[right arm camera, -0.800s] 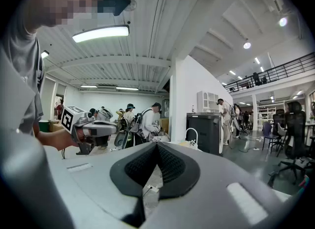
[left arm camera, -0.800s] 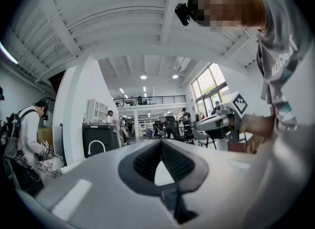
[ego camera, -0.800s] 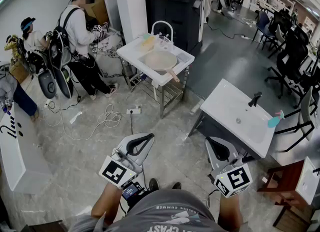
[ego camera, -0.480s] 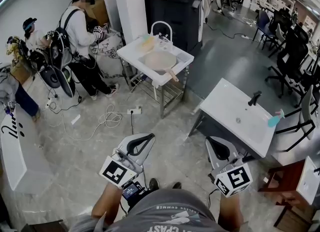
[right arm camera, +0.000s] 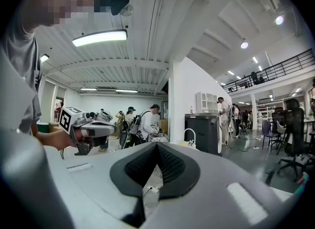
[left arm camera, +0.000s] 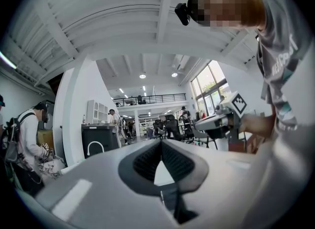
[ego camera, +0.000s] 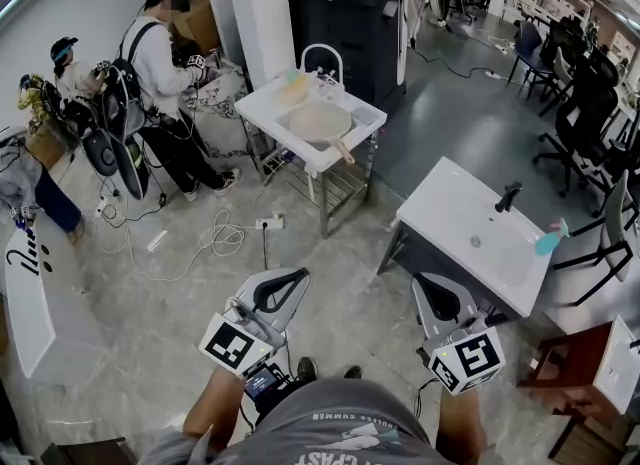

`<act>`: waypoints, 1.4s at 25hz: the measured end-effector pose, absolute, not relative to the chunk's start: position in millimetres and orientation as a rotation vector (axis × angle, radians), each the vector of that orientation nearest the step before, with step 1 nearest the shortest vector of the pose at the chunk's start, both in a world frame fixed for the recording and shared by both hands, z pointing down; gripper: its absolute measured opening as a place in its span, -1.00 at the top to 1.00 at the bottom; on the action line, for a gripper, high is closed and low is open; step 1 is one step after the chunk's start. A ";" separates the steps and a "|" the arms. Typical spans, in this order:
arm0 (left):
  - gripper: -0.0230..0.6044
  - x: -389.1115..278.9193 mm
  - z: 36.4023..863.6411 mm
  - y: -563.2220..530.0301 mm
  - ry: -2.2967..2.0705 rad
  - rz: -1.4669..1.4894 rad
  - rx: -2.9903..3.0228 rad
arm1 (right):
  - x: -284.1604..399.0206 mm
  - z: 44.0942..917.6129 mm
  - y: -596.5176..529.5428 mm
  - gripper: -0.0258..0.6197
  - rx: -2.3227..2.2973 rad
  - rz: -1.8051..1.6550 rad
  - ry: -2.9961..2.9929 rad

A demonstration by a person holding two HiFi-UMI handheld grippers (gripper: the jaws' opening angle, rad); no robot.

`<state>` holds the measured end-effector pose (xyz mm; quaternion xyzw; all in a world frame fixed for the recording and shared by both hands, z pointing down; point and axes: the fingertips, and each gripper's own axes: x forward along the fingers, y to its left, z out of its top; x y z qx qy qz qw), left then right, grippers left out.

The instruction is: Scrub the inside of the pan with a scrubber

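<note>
The left gripper and the right gripper are held level and close to the person's body, side by side and well apart from each other, both pointing out over the grey floor. In the left gripper view the ribbed fingers meet at their tips, closed with nothing between them. The right gripper view shows the same: its fingers are pressed together at the tips and empty. Each gripper also shows in the other's view, the right gripper off to the right of the left fingers and the left gripper off to the left of the right fingers. The pan is far ahead of both sets of fingertips, a little nearer the left fingers' line. It lies flat in a white sink stand, with its handle reaching over the near right rim. A small yellowish thing lies at the far side of that sink, too small to identify. A dark bin stands just behind the sink. Nearer, just ahead and to the right of the right fingers, is a second white basin with a black tap. Far to the left of the left fingers, a person in white stands bent over equipment.
</note>
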<state>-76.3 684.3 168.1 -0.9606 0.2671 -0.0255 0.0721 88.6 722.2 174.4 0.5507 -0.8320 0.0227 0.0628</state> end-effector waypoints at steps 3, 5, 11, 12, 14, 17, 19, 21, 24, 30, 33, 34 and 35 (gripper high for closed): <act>0.92 -66.6 169.7 690.1 0.814 -0.090 -2.902 | 96.8 176.9 725.9 0.92 1.649 0.087 -2.531; 0.92 -59.5 170.6 695.0 0.814 -0.090 -2.898 | 102.4 179.3 729.4 0.92 1.639 0.094 -2.540; 0.92 -34.6 177.1 706.1 0.809 -0.120 -2.884 | 130.3 179.0 738.3 0.92 1.674 0.095 -2.561; 0.92 -30.0 176.3 708.4 0.799 -0.114 -2.888 | 134.1 179.0 739.4 0.92 1.680 0.097 -2.563; 0.92 -24.1 175.7 710.7 0.782 -0.119 -2.884 | 140.3 179.2 740.4 0.92 1.692 0.106 -2.566; 0.92 -19.9 171.8 707.9 0.785 -0.121 -2.874 | 146.8 179.2 738.9 0.92 1.706 0.117 -2.567; 0.92 -16.5 170.6 704.5 0.782 -0.107 -2.871 | 150.5 179.7 735.5 0.92 1.707 0.119 -2.568; 0.92 -12.8 174.3 700.8 0.791 -0.112 -2.898 | 153.6 181.8 730.4 0.92 1.708 0.122 -2.566; 0.92 -10.6 182.7 690.5 0.781 -0.119 -2.893 | 156.8 185.4 720.6 0.92 1.712 0.125 -2.558; 0.92 -5.7 187.1 653.6 0.777 -0.104 -2.906 | 162.1 186.0 687.7 0.92 1.724 0.126 -2.538; 0.92 -4.5 190.8 630.9 0.758 -0.103 -2.903 | 163.3 187.1 668.9 0.92 1.729 0.128 -2.524; 0.92 -3.4 191.9 623.5 0.754 -0.103 -2.913 | 164.3 188.4 661.5 0.92 1.733 0.130 -2.518; 0.92 -1.8 192.5 616.4 0.751 -0.101 -2.928 | 165.2 189.9 653.9 0.92 1.740 0.134 -2.513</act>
